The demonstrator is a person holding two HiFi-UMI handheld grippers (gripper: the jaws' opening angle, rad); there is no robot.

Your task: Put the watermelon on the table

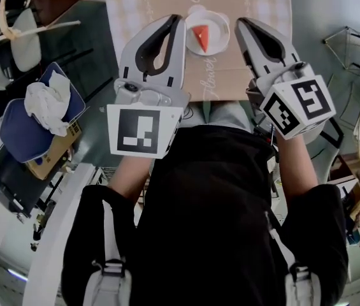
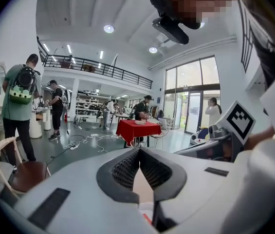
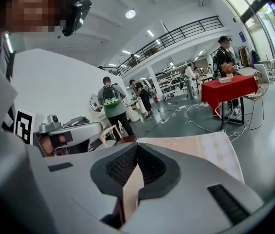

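Bench (image 1: 256, 5): top of head view, cloth on it, lying below both grippers.
L gripper (image 1: 178, 21): fingers shut, empty; tips just left of plate.
R gripper (image 1: 239, 23): fingers shut, empty; tips right of plate, a bit farther off.
Plate (image 1: 221, 27): on bench, between the tips.
Melon (image 1: 200, 38): wedge on plate, so prob. already placed; narrow end toward person; L nearer; nothing in the way.

Watermelon slice (image 1: 200, 38) on plate (image 1: 220, 25) between left claw (image 1: 178, 20), right claw (image 1: 240, 22).

Upper left of my head view: wooden chair (image 1: 51, 0). Left edge: blue fabric item (image 1: 20, 131) w/ white cloth (image 1: 47, 104) on top, cardboard box (image 1: 55, 150) beneath. Far right: wire rack (image 1: 352, 46).
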